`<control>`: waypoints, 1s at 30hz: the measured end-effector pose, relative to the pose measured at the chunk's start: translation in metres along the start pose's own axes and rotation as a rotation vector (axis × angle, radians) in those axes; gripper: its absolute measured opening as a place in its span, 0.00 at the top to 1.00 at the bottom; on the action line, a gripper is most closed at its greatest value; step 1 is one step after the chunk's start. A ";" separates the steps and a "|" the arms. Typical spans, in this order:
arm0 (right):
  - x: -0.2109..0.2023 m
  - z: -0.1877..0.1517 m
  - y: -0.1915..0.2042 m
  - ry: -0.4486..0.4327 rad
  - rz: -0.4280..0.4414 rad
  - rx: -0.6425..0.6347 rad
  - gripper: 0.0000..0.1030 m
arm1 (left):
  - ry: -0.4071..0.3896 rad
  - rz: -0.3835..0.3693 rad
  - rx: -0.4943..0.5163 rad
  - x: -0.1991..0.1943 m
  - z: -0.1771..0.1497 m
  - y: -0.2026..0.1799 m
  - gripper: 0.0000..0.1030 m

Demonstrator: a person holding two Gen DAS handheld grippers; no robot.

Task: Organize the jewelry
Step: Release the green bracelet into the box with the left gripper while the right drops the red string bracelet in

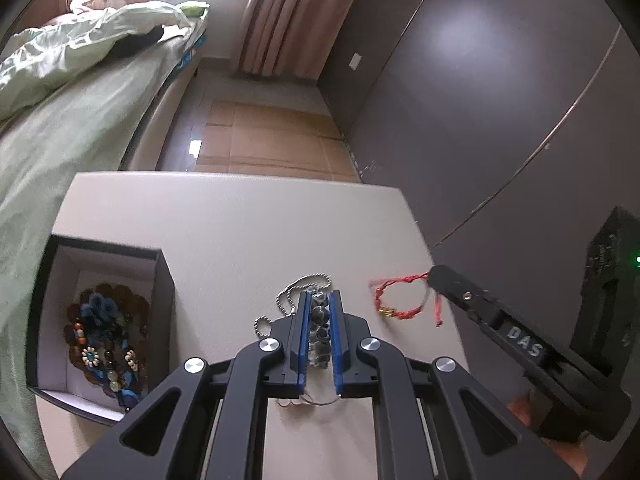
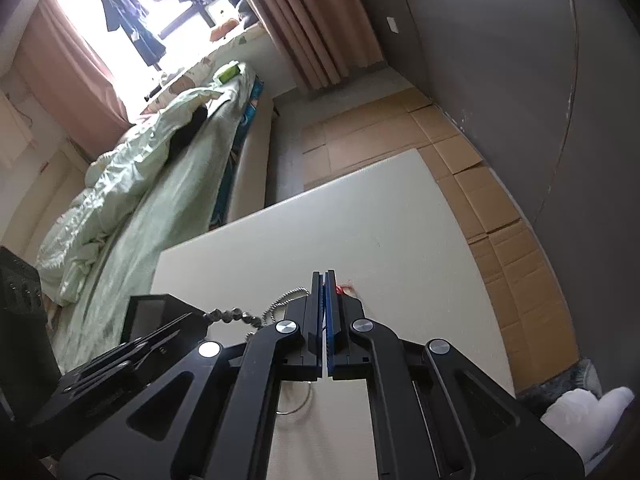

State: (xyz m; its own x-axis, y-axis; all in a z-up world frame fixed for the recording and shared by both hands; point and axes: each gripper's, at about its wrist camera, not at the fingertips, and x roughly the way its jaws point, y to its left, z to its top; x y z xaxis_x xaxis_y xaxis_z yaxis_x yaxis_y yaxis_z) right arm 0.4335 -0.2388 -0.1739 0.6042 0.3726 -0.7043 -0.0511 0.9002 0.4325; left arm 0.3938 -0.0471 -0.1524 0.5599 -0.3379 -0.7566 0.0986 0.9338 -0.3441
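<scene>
From the left wrist view, one dark bead bracelet is seen clamped in the left gripper, over one ball chain on the table; one box already holds beaded pieces. From the right wrist view, the right gripper is pinched on one red cord bracelet, so three pieces are judged left.

White letters "DAS" stand on the right hand-held gripper finger.

A home bedroom: a bed is lying under a rumpled green duvet, pink curtains are hanging beside a bright window.
</scene>
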 end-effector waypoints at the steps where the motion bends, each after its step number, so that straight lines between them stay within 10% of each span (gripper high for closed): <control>1: -0.001 0.001 0.000 -0.004 0.011 0.009 0.97 | -0.007 0.001 0.009 -0.005 0.002 -0.001 0.93; 30: -0.018 -0.010 0.088 -0.079 0.277 -0.061 0.97 | -0.126 0.160 -0.037 -0.102 0.026 0.081 0.94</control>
State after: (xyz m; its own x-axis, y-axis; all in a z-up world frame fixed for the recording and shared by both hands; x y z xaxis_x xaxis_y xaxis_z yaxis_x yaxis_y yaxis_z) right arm 0.4102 -0.1643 -0.1285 0.6209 0.5891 -0.5171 -0.2687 0.7797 0.5655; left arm 0.3661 0.0663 -0.0883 0.6643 -0.1664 -0.7287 -0.0287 0.9685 -0.2473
